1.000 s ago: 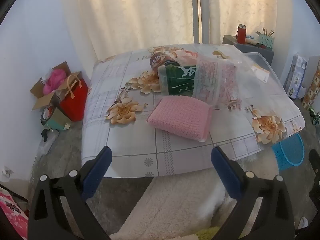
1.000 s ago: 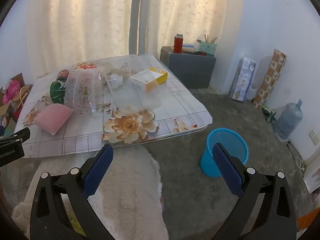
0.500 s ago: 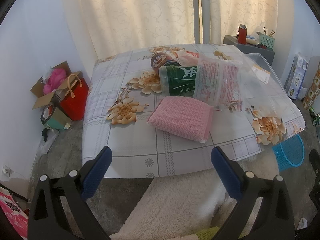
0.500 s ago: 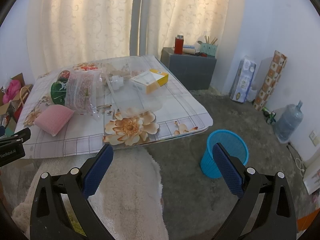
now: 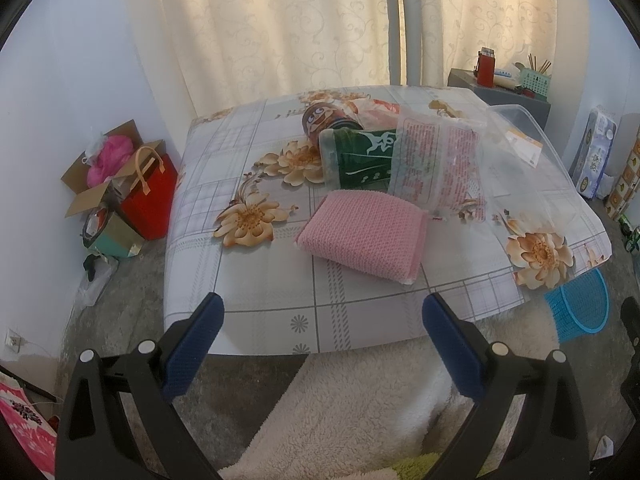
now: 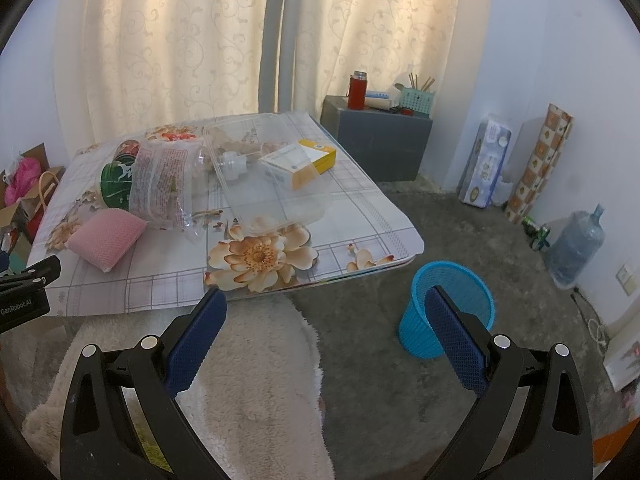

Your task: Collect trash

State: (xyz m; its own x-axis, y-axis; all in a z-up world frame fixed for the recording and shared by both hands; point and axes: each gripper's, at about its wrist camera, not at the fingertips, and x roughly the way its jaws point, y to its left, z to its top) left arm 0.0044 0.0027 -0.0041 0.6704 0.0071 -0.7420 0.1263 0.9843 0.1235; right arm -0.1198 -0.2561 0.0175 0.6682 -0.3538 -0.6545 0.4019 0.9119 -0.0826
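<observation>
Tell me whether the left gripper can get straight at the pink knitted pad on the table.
Probably yes: the left gripper is open, and the pink knitted pad lies nearest it on the floral tablecloth, with nothing between.

We see the right gripper (image 6: 326,320) held above a cream rug (image 6: 248,364), its blue-padded jaws wide apart and empty. Beyond it, the low table (image 6: 168,284) carries a pink pouch (image 6: 106,238), a printed clear bag (image 6: 162,184), a clear plastic container (image 6: 276,196) and a white-and-yellow box (image 6: 298,162). A blue mesh bin (image 6: 416,320) stands on the floor just beside the table's near right corner.
</observation>
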